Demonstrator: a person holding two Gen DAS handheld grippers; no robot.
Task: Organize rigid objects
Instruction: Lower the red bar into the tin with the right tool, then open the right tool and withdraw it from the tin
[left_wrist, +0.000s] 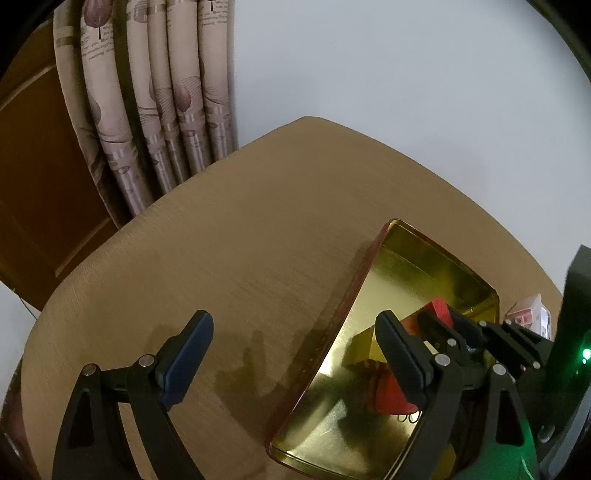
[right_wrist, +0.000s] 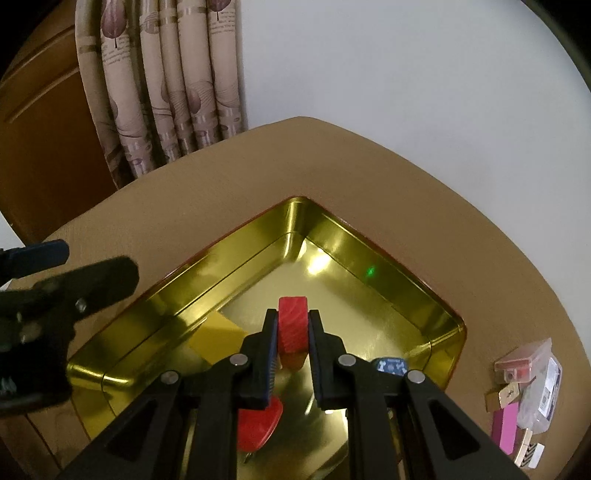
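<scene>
Black linkage arms fill the bottom of the right wrist view, and at their tips the right gripper is clamped narrowly on a red block, its pads pressing the block's two flat sides. That block is bright red with a faint wood-grain pattern, stands on edge between the fingers, and hangs over the inside of the gold tin, clear of its walls. Below it, inside the tin, lies a second red piece with a rounded edge, partly hidden behind the left finger of this gripper, and a small blue patterned piece peeks out just beside the right finger; whether the blue piece rests on the tin's floor cannot be told. Seen from the left wrist, the left gripper stands wide apart with nothing between its fingers, one finger over the bare tan table and the other over the tin's near long edge. Its fingers touch nothing that can be seen. The tin is shallow, rectangular, mirror-bright inside with a reddish outer rim, and sits on the table. Well to the right of the tin, near the table's edge, lies a small pile of mixed items, among them a pink block and a clear packet.
</scene>
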